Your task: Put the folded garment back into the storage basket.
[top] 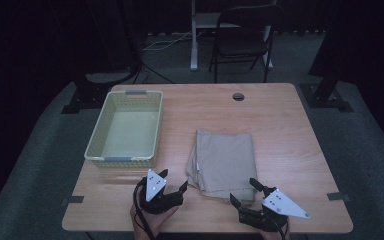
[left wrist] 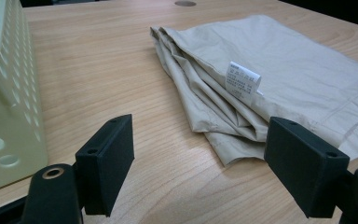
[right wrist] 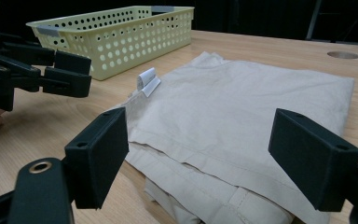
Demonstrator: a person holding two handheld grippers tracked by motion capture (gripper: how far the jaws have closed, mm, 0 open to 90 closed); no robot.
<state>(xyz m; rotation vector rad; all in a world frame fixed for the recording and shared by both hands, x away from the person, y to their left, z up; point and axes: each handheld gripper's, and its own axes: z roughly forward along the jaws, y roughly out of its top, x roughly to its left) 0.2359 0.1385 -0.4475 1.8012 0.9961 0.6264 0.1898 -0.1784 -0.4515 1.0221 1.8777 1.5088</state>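
While both tools gape, folded cloth (top: 223,161) lies between — seemingly untouched.

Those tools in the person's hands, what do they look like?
Both are black. The left tool and the right tool each end in two flat, blocky black jaws. A pale grey three-cornered plate with small dots sits on top of each, and a black cable trails back.
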